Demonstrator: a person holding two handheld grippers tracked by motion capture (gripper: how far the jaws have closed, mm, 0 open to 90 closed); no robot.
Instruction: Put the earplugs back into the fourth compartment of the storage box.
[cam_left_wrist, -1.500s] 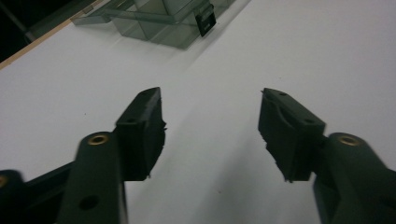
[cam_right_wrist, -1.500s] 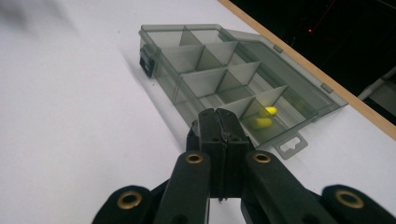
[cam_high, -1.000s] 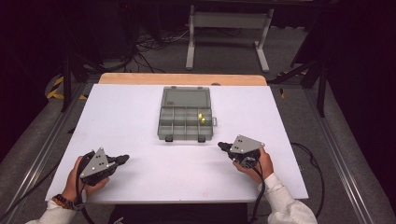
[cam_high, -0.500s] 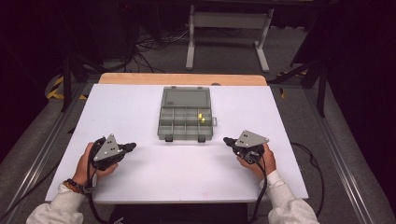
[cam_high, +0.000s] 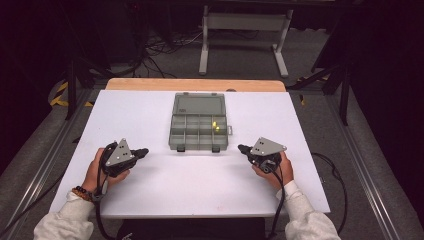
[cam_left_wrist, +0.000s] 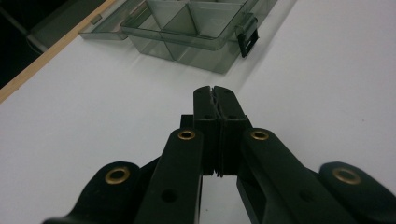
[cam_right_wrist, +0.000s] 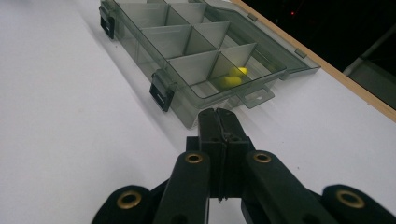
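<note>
Handling target is the translucent grey plastic compartment box (cam_high: 199, 132), resting open at mid-table on the white table top (cam_high: 150, 120) with its flat lid (cam_high: 199, 104) folded back toward the far edge. Two small yellow pieces (cam_right_wrist: 232, 78) lie in one far-row compartment near the box's right end. Left gripper (cam_left_wrist: 216, 95) and right gripper (cam_right_wrist: 219, 119) are both clenched with nothing between the jaws, each short of a front corner, apart from the box. The box is judged light, rigid and smooth-walled, so likely to slide under a push. Suitable holds: the lid's free edge or the two dark front latches (cam_right_wrist: 162, 93).
</note>
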